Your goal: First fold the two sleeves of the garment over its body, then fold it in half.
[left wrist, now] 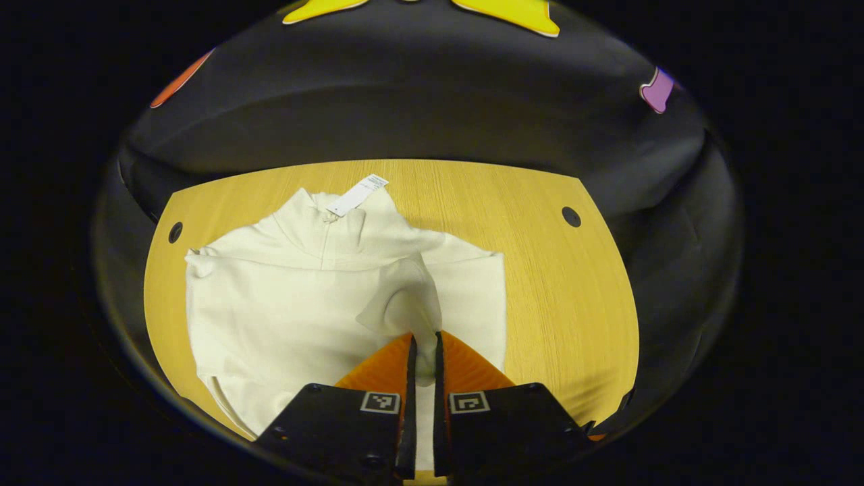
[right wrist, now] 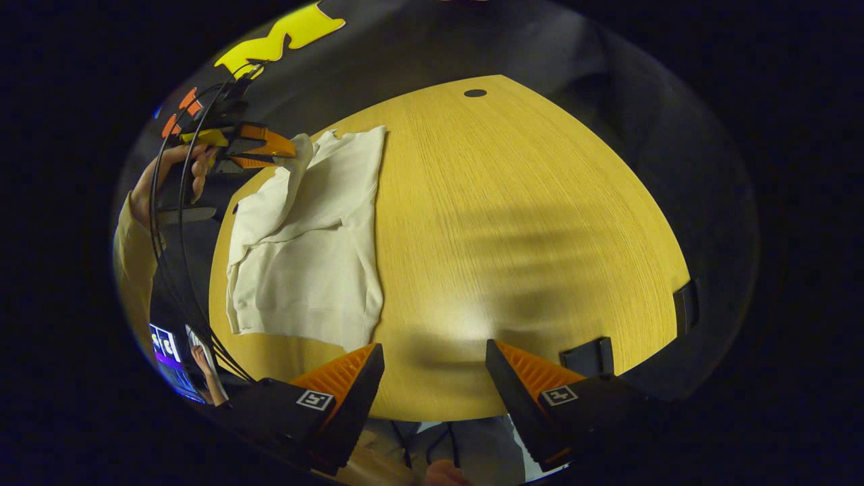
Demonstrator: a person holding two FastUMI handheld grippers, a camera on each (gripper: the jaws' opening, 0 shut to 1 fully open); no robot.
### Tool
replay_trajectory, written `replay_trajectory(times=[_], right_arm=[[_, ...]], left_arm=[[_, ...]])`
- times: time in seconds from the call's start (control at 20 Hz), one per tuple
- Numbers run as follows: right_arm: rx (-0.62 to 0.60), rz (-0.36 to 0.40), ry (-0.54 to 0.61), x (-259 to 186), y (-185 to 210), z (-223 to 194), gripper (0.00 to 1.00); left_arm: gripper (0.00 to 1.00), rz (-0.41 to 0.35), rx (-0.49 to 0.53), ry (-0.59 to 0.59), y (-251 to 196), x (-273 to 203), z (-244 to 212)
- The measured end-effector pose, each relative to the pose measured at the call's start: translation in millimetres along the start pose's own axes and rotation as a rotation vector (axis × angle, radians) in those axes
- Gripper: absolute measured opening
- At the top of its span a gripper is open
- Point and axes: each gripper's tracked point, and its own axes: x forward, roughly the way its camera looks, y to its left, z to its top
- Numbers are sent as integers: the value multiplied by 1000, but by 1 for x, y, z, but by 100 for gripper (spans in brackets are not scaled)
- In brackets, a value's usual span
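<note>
A light wooden desk [right wrist: 540,223] with a fine straight grain stood in the booth, its top pierced by small dark round holes [left wrist: 571,217] near the far corners. Black cloth [left wrist: 432,115] hung as a wall behind and around it, falling in soft folds. Two dark clamps [right wrist: 590,356] gripped the desk's near edge, and soft shadows lay across the lit wood.

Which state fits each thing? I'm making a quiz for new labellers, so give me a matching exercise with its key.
Things:
1. left claw
2. right claw
3. paper tag
4. sleeve

States:
A. open over bare table
B. lying by the collar
C. shut on fabric
D. lifted over the garment's body

Pairs: 1-C, 2-A, 3-B, 4-D
</note>
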Motion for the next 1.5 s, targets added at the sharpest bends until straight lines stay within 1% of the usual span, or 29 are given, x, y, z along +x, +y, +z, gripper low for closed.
replay_trajectory(times=[0.1,0.15,0.2,0.25,0.3,0.35,0.4,0.45,0.5,0.55,0.6,0.65,0.7,0.75,0.85,0.95,1.0,1.05,1.1,1.15,1.3,1.4,1.5], right_arm=[[4,-10,-9,-3,-6,1,95],[11,-13,-12,-5,-7,-1,95],[17,-15,-11,-6,-9,-2,95],[20,-16,-10,-7,-10,-5,95],[21,-16,-8,-7,-10,-7,95],[20,-16,-3,-7,-10,-9,95],[13,-14,1,-7,-9,-10,95],[5,-18,0,-8,-8,-11,95],[-4,-20,-5,-9,-8,-9,95],[-16,-22,-12,-11,-6,-8,95],[-28,-21,-18,-12,-4,-8,95],[-41,-15,-21,-14,1,-9,95],[-52,-9,-24,-16,5,-10,95],[-63,0,-29,-17,10,-11,95],[-86,14,-34,-19,19,-16,95],[-101,32,-36,-18,32,-20,95],[-108,44,-32,-17,40,-23,95],[-116,55,-30,-15,46,-26,90],[-125,63,-25,-12,53,-30,95],[-134,70,-19,-9,59,-34,95],[-136,107,-3,3,82,-43,95],[-145,106,3,13,90,-47,95],[-163,92,19,26,94,-52,95]], left_arm=[[13,7,-7,30,-9,11,0],[15,4,-20,42,1,25,-10],[17,-11,-31,52,14,25,-27],[20,-25,-32,65,-5,25,-9],[12,-28,-34,72,-8,26,-10],[27,-23,-40,67,-7,24,-9],[37,-32,-47,58,-8,21,-7],[65,-50,-57,48,-9,19,-5],[54,-72,-71,32,-13,14,-3],[60,-79,-91,18,-12,9,-1],[75,-71,-108,3,-10,0,1],[85,-65,-119,-11,-5,-8,2],[87,-71,-127,-17,-3,-15,1],[99,-71,-135,-23,-1,-23,0],[99,-59,-132,-53,10,-42,-4],[99,-29,-84,-72,28,-61,-18],[99,-21,-52,-79,38,-69,-30],[99,-17,-26,-87,48,-75,-43],[99,0,-10,-86,59,-82,-59],[99,21,1,-84,73,-86,-75],[99,87,2,-97,114,-98,-125],[99,129,3,-111,139,-106,-156],[99,184,-2,-97,165,-114,-185]])
